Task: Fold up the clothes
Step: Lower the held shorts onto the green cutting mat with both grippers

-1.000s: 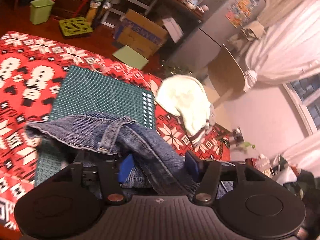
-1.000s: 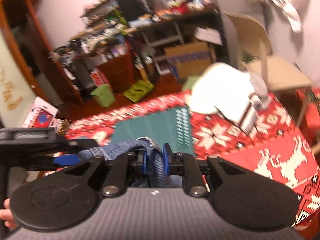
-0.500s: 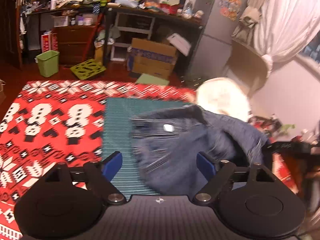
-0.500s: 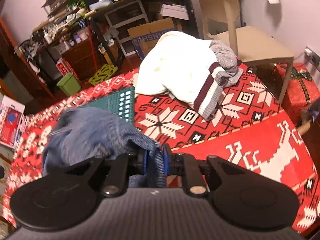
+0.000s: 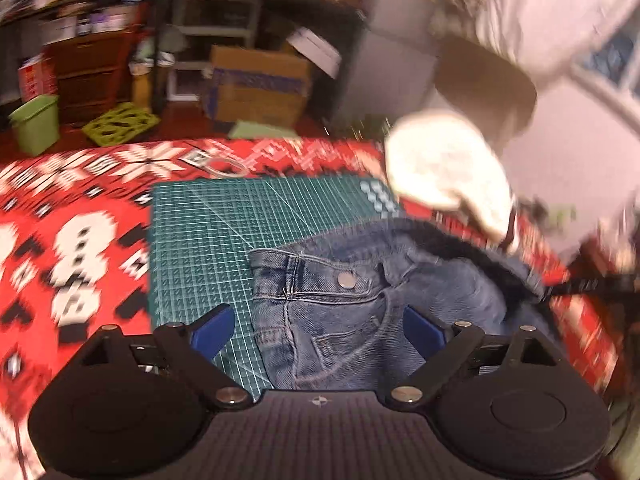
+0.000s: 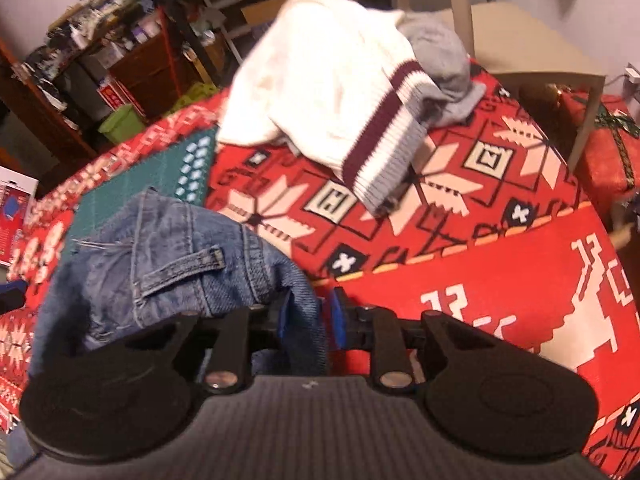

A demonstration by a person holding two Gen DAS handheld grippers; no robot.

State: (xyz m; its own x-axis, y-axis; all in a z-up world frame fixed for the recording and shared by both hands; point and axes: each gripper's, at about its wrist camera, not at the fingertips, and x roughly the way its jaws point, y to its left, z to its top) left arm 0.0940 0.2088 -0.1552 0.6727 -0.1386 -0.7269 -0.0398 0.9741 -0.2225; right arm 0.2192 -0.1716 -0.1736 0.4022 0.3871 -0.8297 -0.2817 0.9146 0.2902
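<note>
jeans (image 5: 340,312) on mat | left jaws opening wide, astride | right jaws loosening, denim between

Green cutting mat (image 5: 208,232) bare left of jeans (image 5: 360,320), white sweater heap (image 6: 320,80) blocking far right, red blanket (image 6: 500,280) open near right.

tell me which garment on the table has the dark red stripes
The white sweater, heaped beyond the jeans: its ribbed hem carries two maroon bands. The jeans are plain blue denim, and the grey garment tucked behind the sweater shows no stripes.
</note>
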